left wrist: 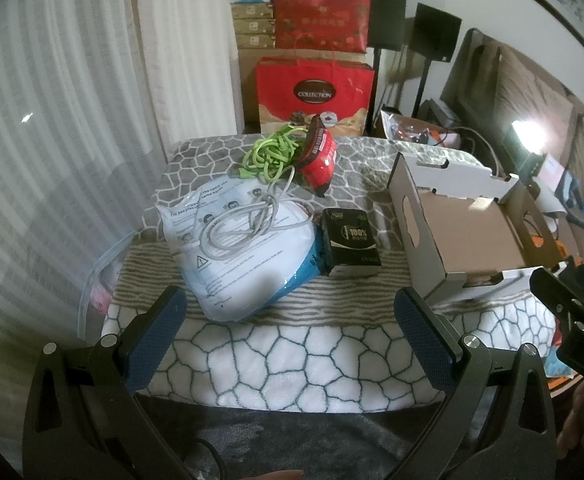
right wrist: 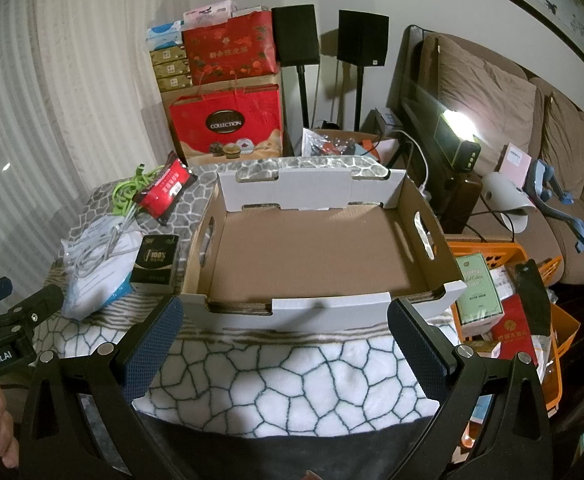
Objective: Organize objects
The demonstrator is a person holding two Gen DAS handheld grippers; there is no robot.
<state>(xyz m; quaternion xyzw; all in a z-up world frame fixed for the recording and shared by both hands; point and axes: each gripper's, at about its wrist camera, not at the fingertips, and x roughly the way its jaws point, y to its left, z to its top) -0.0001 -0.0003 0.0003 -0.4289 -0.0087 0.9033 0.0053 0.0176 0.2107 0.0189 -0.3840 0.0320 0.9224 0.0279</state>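
An empty open cardboard box (right wrist: 308, 248) stands on the patterned blanket, also in the left wrist view (left wrist: 472, 236). Left of it lie a white plastic packet (left wrist: 243, 264) with a grey cable (left wrist: 243, 220) on top, a black tissue pack (left wrist: 350, 240), a red packet (left wrist: 320, 156) and a green cord (left wrist: 271, 156). The same items show in the right wrist view: packet (right wrist: 91, 280), black pack (right wrist: 155, 258), red packet (right wrist: 163, 192). My left gripper (left wrist: 292, 328) is open and empty, before the white packet. My right gripper (right wrist: 283, 336) is open and empty, before the box.
Red gift bags and stacked boxes (right wrist: 227, 124) stand behind the table, with two black speakers (right wrist: 296, 36) on stands. An orange basket (right wrist: 508, 312) full of items sits to the right. A sofa (right wrist: 532, 140) and a bright lamp (right wrist: 458, 128) are further right. A zip bag (left wrist: 103, 280) lies at the table's left edge.
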